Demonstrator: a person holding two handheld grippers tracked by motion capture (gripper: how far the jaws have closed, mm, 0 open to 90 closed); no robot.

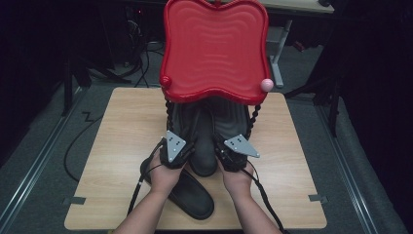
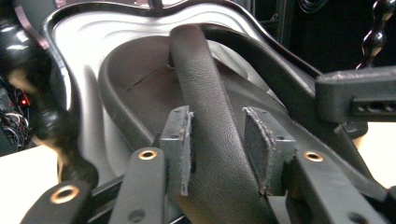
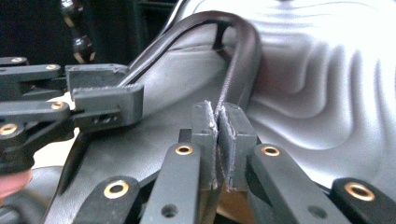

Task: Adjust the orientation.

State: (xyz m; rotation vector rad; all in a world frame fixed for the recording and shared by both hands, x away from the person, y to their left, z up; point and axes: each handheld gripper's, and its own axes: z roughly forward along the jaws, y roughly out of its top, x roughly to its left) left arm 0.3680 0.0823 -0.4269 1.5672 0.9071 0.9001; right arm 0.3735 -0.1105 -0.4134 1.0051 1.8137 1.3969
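- A dark slipper [image 1: 203,146] is lying on the lower tier of a small rack, under the red tray [image 1: 214,48] on top, near the middle of the table [image 1: 122,146].
- Its long axis is running from six to twelve o'clock in the high view; one rounded end is sticking out over the table toward the person, while the other end is hidden under the tray, so I cannot tell toe from heel there.
- Its broad strap [image 2: 205,107] is arching up across the sole.
- The right gripper [image 3: 218,122] is pinching the thin edge of that strap, its jaws pressed together on it.
- The left gripper [image 2: 219,135] is straddling the strap, jaws spread, with the pads [image 2: 180,140] standing beside it and not squeezing.
- Judging the step: the slipper is being seated on the shelf, the grip passing from one hand to the other.
- To do it well, the right gripper should be holding the strap's edge firmly and steering the slipper straight toward twelve o'clock, while the left one backs away without snagging the strap.
- Both hands [image 1: 165,175] are working close together at six o'clock of the rack, so they should be kept from bumping.
- A second slipper [image 1: 187,192] is lying on the table at about seven o'clock of the first, angled across under the left forearm.
- Beaded black posts [image 1: 253,117] are carrying the tray, with a pink knob [image 1: 266,84] at one corner.
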